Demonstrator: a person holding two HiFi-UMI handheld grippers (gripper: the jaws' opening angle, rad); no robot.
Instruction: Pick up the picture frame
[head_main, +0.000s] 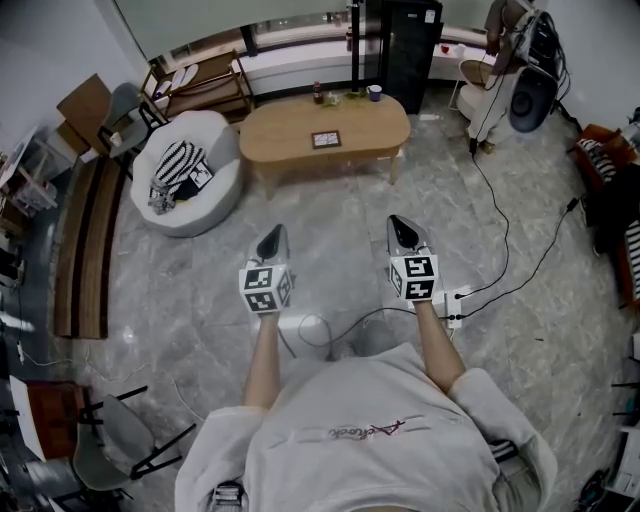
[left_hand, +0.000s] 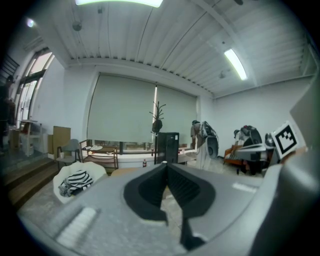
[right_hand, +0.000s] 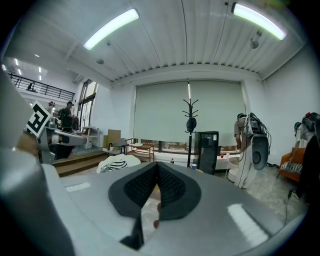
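Observation:
A small dark picture frame (head_main: 326, 139) lies flat near the middle of the oval wooden coffee table (head_main: 290, 132), far ahead of both grippers. My left gripper (head_main: 273, 239) hangs over the marble floor, jaws shut with nothing in them, pointing toward the table. To its right, my right gripper (head_main: 402, 231) is held level with it, shut and empty too. In the left gripper view the closed black pads (left_hand: 166, 186) hide most of the table. In the right gripper view the pads (right_hand: 156, 186) meet at the tip.
A white round chair (head_main: 188, 172) with a striped cloth stands left of the table. A bottle (head_main: 318, 93) and a cup (head_main: 374, 92) stand on the table's far edge. Behind it are a black cabinet (head_main: 410, 40) and a coat stand (right_hand: 190, 125). Cables (head_main: 500, 260) and a power strip (head_main: 458, 305) lie on the floor at the right.

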